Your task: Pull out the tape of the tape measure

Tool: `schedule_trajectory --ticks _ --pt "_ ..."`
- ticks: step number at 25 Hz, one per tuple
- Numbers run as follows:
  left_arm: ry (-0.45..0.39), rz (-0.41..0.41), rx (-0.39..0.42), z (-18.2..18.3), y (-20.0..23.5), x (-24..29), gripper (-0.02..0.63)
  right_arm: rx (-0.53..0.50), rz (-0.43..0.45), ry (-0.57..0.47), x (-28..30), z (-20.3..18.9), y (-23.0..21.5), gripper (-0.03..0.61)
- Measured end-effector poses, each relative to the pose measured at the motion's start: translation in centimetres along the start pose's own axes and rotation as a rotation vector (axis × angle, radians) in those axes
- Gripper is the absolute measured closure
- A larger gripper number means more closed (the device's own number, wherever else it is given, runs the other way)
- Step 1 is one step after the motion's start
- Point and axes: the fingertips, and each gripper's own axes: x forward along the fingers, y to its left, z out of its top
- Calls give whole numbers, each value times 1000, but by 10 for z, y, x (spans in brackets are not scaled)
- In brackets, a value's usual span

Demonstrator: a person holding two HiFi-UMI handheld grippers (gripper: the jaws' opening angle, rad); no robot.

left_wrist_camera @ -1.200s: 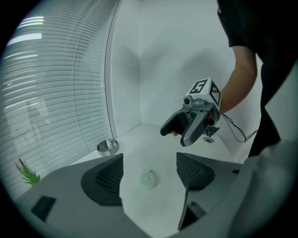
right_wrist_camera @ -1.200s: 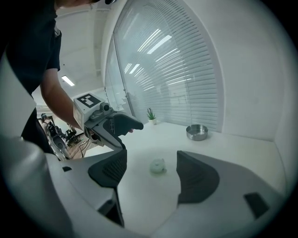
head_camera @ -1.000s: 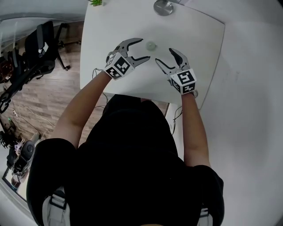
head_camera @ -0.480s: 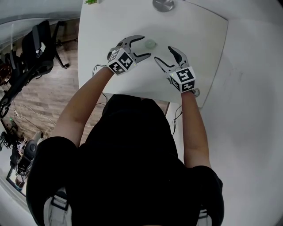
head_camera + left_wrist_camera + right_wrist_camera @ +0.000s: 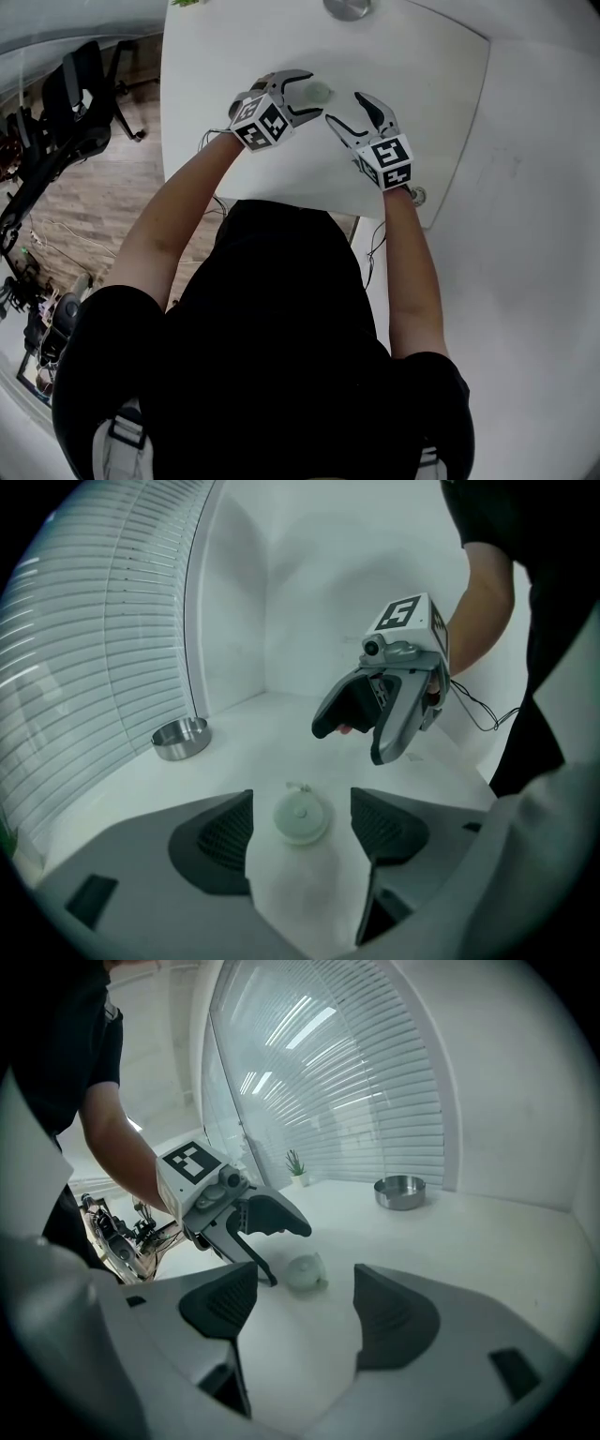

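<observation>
Two pairs of jaws stand apart over the table [image 5: 427, 89]: the right gripper [image 5: 345, 108] holds nothing, the left gripper [image 5: 309, 96], jaws just closing slightly, flanks the round tape measure [image 5: 301, 818] lying flat, untouched; farther off, a metal dish [image 5: 181, 738]

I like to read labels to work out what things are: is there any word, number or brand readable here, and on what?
No readable text anywhere.
The left tool and the right tool carry black-and-white square markers: patterns, not letters.
The tape measure and the metal bowl show no print that can be made out.
</observation>
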Motion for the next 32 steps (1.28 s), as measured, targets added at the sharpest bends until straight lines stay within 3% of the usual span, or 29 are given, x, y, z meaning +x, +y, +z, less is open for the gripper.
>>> schedule_trajectory --ticks 21,26,32 --pt "89 -40 27 -16 1 27 336 5 7 33 12 -7 -12 267" --pt "100 -50 52 -16 -4 27 384 4 7 29 12 -4 -13 273" --pt "73 -55 36 -3 -5 15 385 -10 19 20 6 4 -8 297"
